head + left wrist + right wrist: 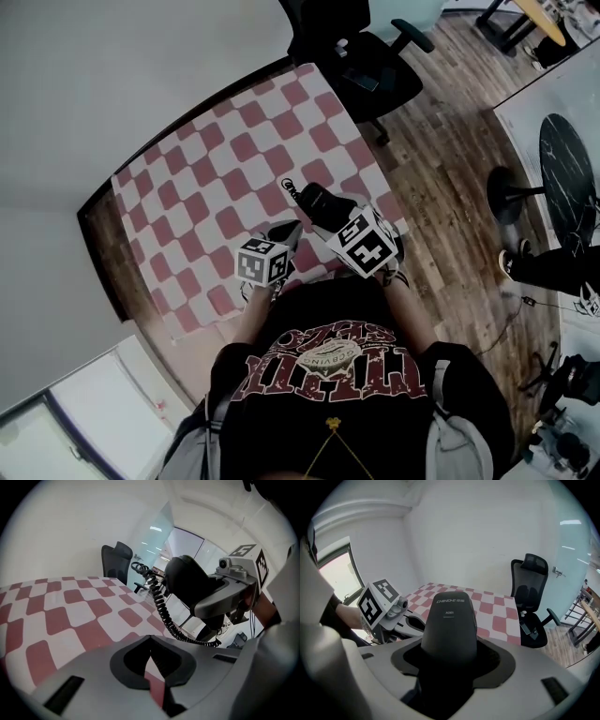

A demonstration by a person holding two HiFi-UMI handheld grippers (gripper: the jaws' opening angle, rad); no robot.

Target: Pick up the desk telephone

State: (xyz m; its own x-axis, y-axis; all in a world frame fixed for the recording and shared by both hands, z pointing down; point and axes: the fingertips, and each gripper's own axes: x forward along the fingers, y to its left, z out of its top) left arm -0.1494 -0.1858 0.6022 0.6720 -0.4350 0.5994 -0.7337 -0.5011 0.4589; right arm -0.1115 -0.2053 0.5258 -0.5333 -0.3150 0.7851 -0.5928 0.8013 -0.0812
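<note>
Right gripper (449, 667): held above the checkered tablecloth (234, 159), jaws clamped on the black telephone handset (449, 620).
Left gripper (150, 641): just beside it, jaws pressed together, empty.
Coiled cord (161, 606): hangs from the handset.

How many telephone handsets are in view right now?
1. The handset is clamped in the right claw, held above the checkered tablecloth near the person's side. No phone base shows; it may be hidden.

Head view overhead, gripper views low (tablecloth (234, 159) shared)
</note>
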